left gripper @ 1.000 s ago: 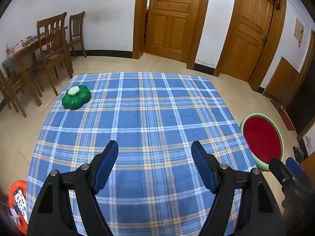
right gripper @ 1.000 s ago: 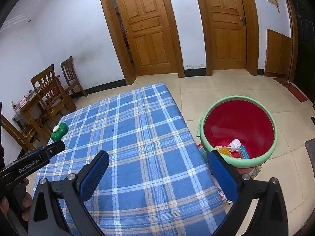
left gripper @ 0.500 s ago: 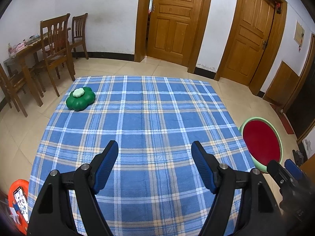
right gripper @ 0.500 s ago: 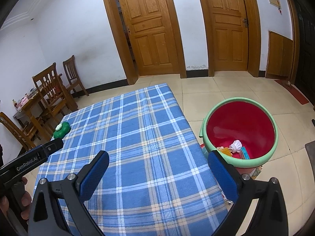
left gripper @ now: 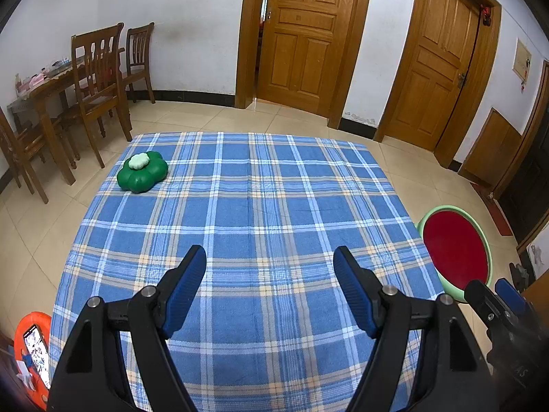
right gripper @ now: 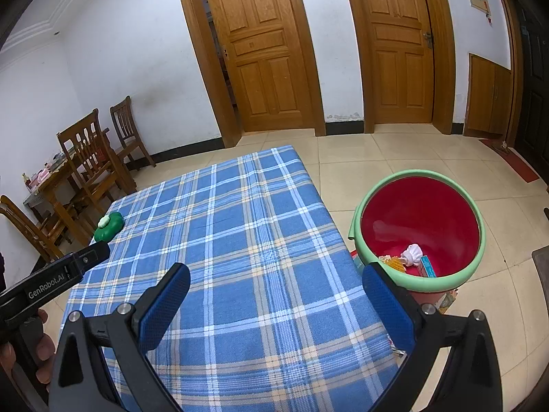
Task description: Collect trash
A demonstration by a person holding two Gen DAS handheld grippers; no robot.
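Note:
A red bin with a green rim (right gripper: 420, 226) stands on the floor right of the table; it also shows in the left wrist view (left gripper: 454, 252). Trash lies at its bottom: a white crumpled wad (right gripper: 413, 252), a yellow piece (right gripper: 394, 261) and a blue packet (right gripper: 428, 267). My left gripper (left gripper: 269, 257) is open and empty above the blue plaid tablecloth (left gripper: 260, 206). My right gripper (right gripper: 274, 276) is open and empty above the cloth's right part (right gripper: 240, 226), near the bin.
A green flower-shaped object with a pale top (left gripper: 142, 171) sits at the table's far left corner. Wooden chairs and a table (left gripper: 85, 86) stand at the left wall. An orange stand with a phone (left gripper: 32, 350) is at lower left. Two wooden doors are behind.
Both grippers have drawn back and risen a little, so the table looks farther away. Both stay open and empty.

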